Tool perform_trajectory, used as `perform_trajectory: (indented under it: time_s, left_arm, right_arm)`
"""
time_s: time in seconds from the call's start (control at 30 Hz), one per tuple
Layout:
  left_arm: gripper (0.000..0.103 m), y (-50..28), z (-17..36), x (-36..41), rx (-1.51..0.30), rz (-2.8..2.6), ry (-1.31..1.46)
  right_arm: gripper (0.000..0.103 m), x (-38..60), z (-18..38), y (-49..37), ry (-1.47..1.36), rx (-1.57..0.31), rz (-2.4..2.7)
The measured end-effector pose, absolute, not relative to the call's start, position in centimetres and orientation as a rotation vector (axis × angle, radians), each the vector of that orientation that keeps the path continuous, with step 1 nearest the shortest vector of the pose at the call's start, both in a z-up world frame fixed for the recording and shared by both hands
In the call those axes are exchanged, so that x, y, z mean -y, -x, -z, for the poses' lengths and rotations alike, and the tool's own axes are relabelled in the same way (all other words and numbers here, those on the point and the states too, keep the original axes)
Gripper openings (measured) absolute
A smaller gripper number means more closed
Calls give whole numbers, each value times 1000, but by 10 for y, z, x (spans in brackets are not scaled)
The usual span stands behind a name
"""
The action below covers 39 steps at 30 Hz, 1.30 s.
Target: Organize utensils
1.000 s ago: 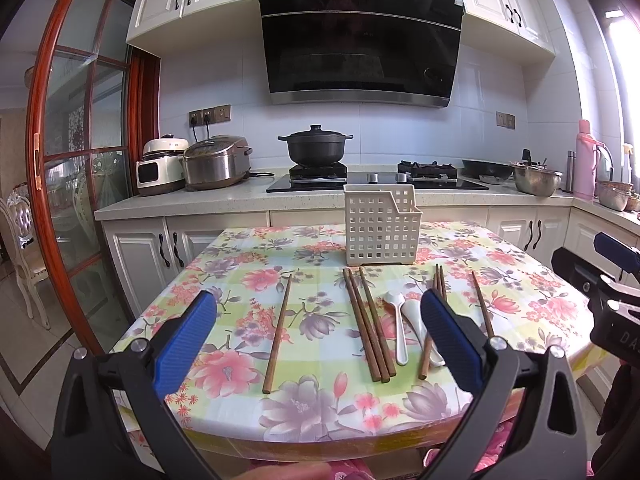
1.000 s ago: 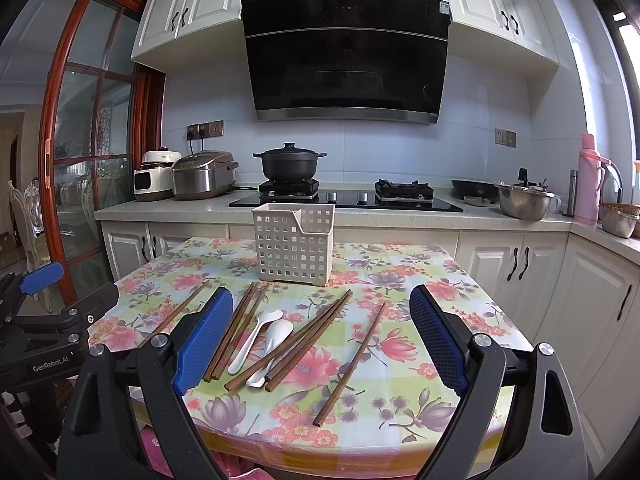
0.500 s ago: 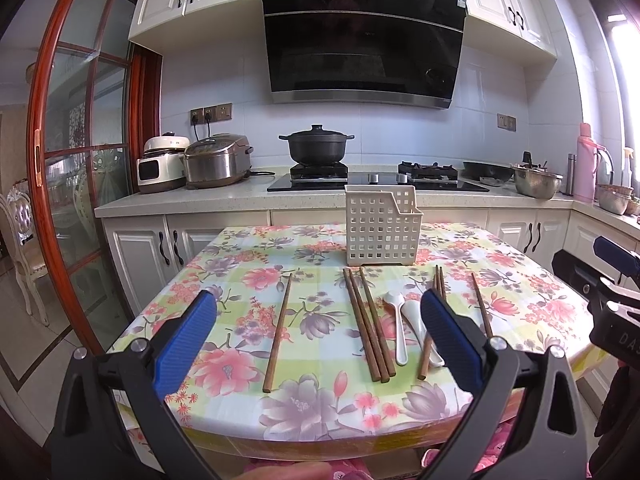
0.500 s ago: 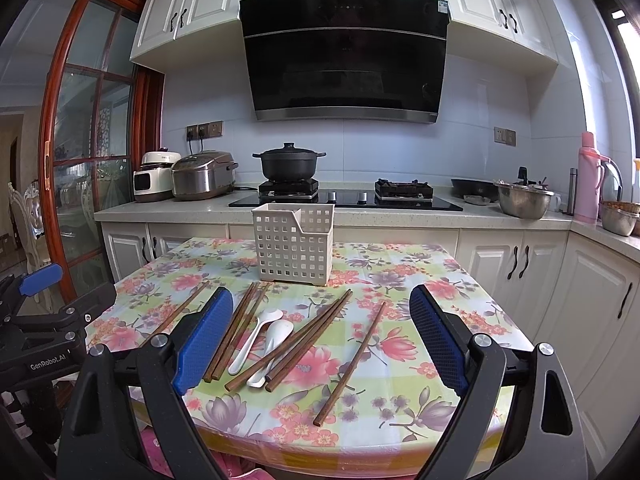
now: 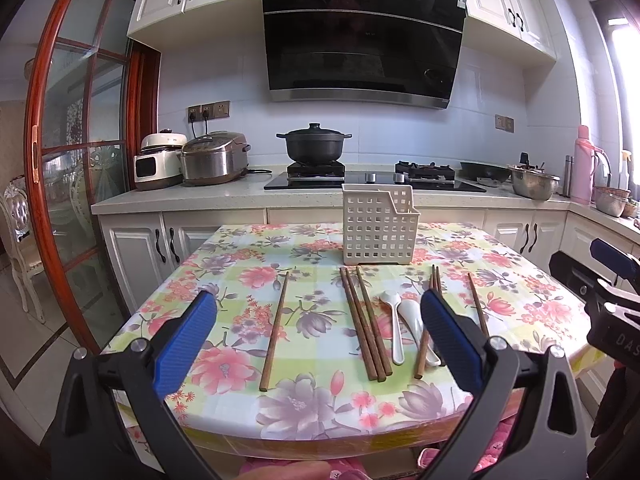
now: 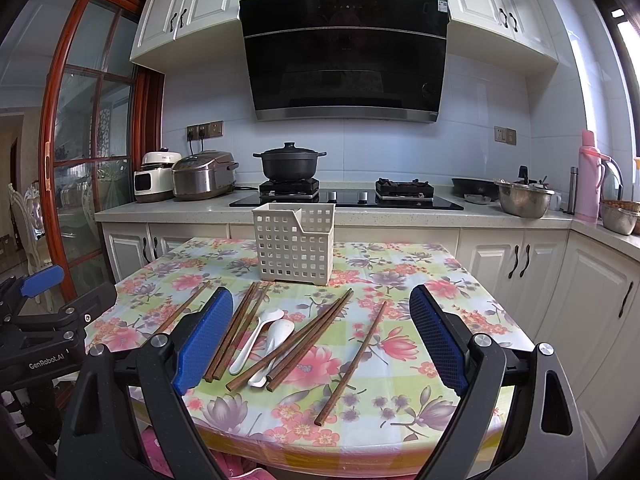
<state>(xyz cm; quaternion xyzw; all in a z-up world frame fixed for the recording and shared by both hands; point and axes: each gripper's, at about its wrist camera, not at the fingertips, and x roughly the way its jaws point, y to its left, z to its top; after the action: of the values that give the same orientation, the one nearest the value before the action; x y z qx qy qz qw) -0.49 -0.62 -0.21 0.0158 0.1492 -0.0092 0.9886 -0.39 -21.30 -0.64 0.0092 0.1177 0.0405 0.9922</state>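
On the floral table (image 5: 224, 256), wooden chopsticks (image 5: 366, 320) and two white spoons (image 5: 394, 330) lie scattered flat, with the white slotted basket (image 5: 378, 230) upright just behind them. Left gripper (image 5: 320, 338) hovers at the near edge, jaws spread wide, nothing held. Right gripper (image 6: 322, 344) likewise, blue pads (image 6: 204, 340) well apart, above the near chopsticks
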Motion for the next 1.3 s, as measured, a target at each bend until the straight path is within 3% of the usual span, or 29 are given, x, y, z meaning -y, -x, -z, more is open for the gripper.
perform_trajectory:
  time_s: [1.3]
  left_arm:
    - [99, 1, 0, 11, -313, 38, -10]
  right_arm:
    - [85, 212, 5, 3, -32, -242, -83]
